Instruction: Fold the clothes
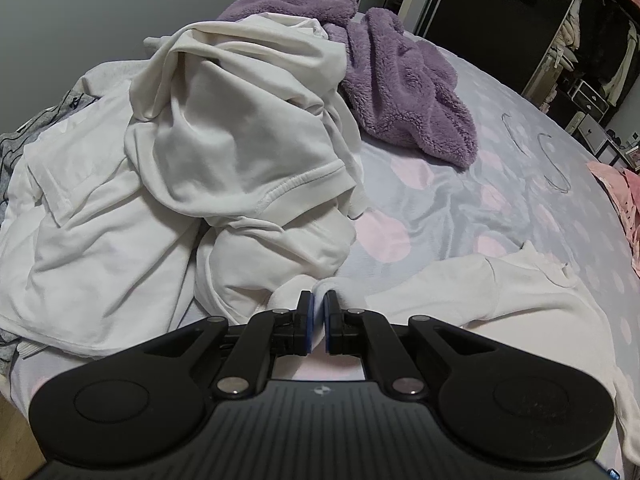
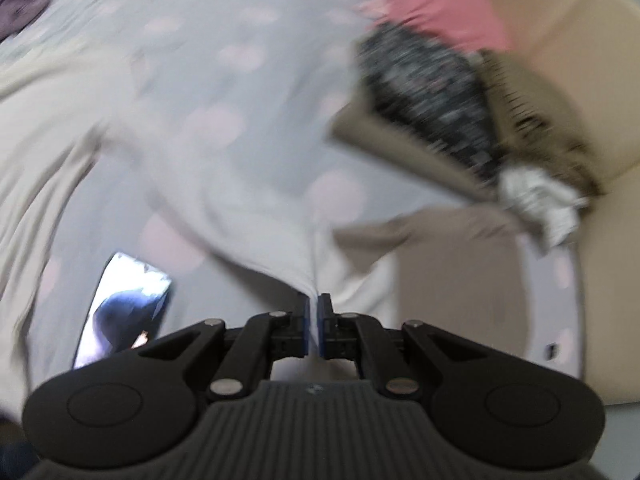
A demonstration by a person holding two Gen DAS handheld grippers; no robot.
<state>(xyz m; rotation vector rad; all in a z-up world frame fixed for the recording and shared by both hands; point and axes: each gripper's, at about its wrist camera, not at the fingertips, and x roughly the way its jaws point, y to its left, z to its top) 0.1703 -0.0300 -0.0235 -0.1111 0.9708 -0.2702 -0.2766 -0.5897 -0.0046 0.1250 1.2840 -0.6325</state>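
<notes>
White cloth is pinched in both grippers over the bedsheet (image 1: 460,184), a grey-blue cover with pale pink dots that serves as the landmark for everything else. The left gripper (image 1: 318,304) has its jaws closed together on a fold of the white garment (image 1: 500,292), which lies spread flat on the bedsheet and runs off to the right of the fingers. Beyond that gripper, toward the far side of the bedsheet, a heap of white clothes (image 1: 224,132) is piled up, with a purple fleece garment (image 1: 404,80) draped behind and beside it. A grey striped piece (image 1: 24,136) peeks out at the heap's left edge. The right gripper (image 2: 316,308) likewise has its jaws clamped on an edge of the white garment (image 2: 248,208), the cloth rising from the bedsheet (image 2: 224,60) to the pads; this view is heavily blurred. A lit phone (image 2: 124,308) lies on the bedsheet left of that gripper. At the bedsheet's right edge sit a dark patterned cloth (image 2: 432,96) and a pink cloth (image 2: 436,4).
</notes>
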